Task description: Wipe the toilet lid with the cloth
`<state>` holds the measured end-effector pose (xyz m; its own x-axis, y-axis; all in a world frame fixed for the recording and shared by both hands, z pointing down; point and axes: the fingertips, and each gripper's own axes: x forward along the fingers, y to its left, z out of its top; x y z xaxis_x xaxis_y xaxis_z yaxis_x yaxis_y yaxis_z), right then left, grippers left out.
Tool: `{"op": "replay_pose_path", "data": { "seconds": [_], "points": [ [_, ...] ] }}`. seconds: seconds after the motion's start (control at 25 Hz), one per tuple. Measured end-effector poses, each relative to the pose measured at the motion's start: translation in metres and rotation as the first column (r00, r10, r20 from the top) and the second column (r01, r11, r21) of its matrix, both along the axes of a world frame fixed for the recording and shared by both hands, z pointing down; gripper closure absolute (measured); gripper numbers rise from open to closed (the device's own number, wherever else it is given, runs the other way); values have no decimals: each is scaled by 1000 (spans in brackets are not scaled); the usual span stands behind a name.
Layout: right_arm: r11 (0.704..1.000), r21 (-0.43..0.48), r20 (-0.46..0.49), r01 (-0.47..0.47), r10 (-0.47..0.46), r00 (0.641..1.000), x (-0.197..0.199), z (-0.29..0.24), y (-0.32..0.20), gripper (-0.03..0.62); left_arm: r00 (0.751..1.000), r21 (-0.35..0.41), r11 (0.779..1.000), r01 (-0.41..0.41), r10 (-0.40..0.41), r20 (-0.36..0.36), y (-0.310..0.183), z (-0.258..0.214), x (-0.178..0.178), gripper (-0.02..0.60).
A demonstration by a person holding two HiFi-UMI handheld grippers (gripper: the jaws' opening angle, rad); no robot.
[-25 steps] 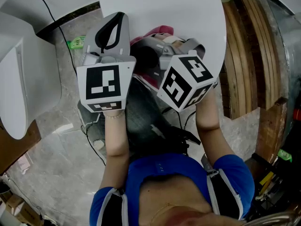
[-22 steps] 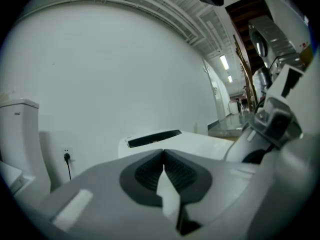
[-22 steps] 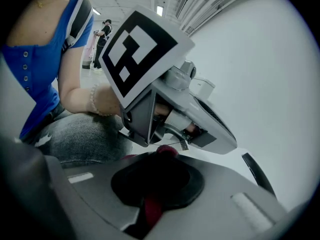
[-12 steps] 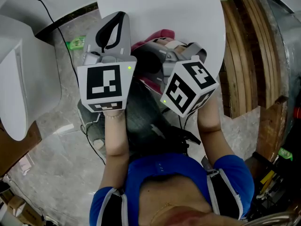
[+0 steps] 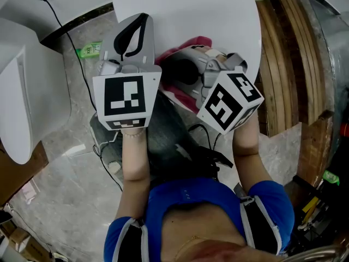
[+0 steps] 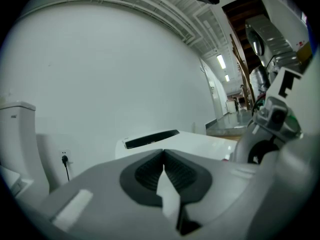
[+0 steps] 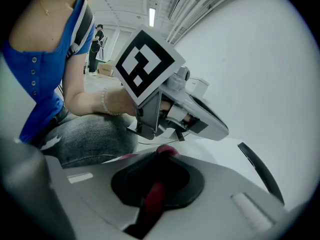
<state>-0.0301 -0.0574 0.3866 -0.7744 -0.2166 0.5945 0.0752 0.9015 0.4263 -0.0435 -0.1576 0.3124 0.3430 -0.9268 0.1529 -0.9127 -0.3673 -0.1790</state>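
Observation:
The white toilet lid fills the top middle of the head view. A pink cloth lies bunched at its near edge, and my right gripper is shut on it, pointing left. In the right gripper view the cloth shows as a red strip pinched between the dark pads. My left gripper hovers over the lid's left near edge, pointing away from me. Its jaws are shut with nothing between them, and the lid lies just beyond.
A second white toilet stands at the left, with a black cable and a green bottle on the floor between. Wooden planks lean at the right. The person's jeans-clad knee is under the grippers.
My right gripper has slid to the right and slightly toward me, with the pink cloth still in it. The left gripper has barely moved.

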Motion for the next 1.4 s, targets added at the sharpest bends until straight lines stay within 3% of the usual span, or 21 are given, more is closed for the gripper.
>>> {"op": "replay_pose_path", "data": {
  "seconds": [0.48, 0.96, 1.4],
  "points": [
    [998, 3, 14, -58, 58, 998, 21, -1, -6, 585, 1000, -2, 1000, -14, 14, -3, 1, 0, 2, 578],
    [993, -4, 29, -118, 118, 993, 38, -1, -13, 585, 995, 10, 996, -92, 92, 30, 7, -2, 17, 578],
    [982, -13, 48, -187, 188, 981, 67, -4, -22, 585, 992, 12, 993, -117, 116, 49, 9, -4, 28, 578]
  ]
}}
